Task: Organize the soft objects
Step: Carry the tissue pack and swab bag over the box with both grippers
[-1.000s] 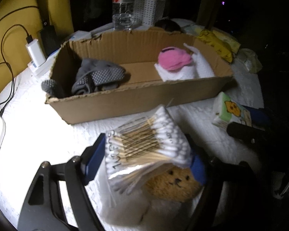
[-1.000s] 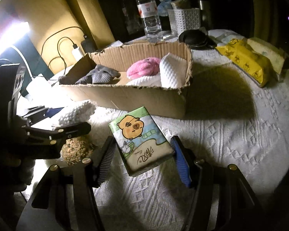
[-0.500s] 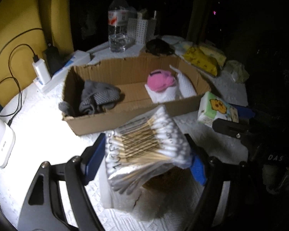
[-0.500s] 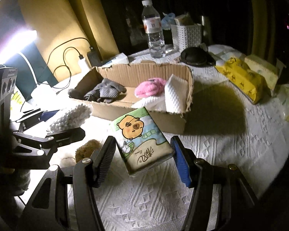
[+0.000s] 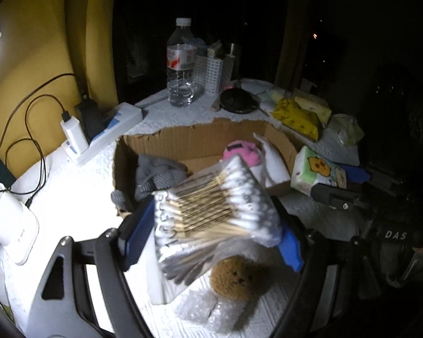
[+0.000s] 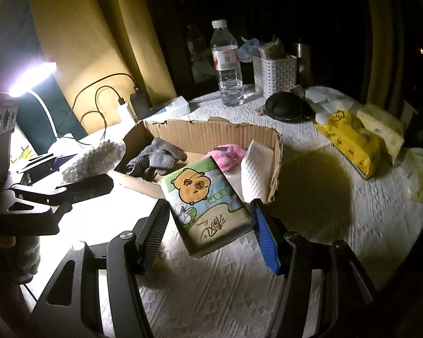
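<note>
Swabs [image 5: 211, 205] in left gripper [image 5: 211, 236] hide box [image 5: 206, 140].

Your open way into the cardboard box [image 6: 211, 138] is from above, over its torn near wall: the middle of its floor lies bare between the grey gloves [image 6: 155, 159] on the left and the pink plush [image 6: 227, 155] and white foam block [image 6: 255, 169] packed into the right end. Beyond the box, the water bottle [image 6: 227, 64], white basket [image 6: 275, 74] and black pouch [image 6: 287, 109] block the far side. To the right, the white cloth [image 6: 310, 211] lies bare until the yellow packs [image 6: 349, 138]. To the left, the charger and cables [image 5: 70, 132] crowd the edge, and below your left gripper the brown bear [image 5: 237, 278] and bubble wrap [image 5: 211, 309] lie on the cloth.
</note>
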The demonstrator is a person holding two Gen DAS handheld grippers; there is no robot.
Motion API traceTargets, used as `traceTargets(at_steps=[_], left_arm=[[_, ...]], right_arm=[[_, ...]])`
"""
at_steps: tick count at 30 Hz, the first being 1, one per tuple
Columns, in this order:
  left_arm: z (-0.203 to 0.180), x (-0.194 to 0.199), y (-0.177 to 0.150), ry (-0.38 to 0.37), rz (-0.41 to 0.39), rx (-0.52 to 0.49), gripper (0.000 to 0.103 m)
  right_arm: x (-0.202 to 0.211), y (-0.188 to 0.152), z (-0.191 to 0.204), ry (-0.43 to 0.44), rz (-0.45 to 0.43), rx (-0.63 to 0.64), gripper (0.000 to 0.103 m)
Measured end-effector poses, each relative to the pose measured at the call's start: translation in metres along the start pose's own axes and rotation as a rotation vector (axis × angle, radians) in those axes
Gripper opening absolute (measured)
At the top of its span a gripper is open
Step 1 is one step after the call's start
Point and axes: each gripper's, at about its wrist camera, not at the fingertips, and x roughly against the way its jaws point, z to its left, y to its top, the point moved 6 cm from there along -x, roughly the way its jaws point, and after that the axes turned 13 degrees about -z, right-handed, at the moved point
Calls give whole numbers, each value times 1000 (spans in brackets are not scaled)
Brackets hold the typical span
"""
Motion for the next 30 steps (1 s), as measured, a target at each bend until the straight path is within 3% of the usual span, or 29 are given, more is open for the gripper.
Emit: traceTargets(at_steps=[16, 30], left_arm=[[3, -51, 15, 57, 28, -12, 79], [10, -116, 5, 87, 84, -6, 80]], right_arm=[[-25, 13, -22, 30, -19, -18, 62], [-44, 12, -46, 21, -9, -34, 62]])
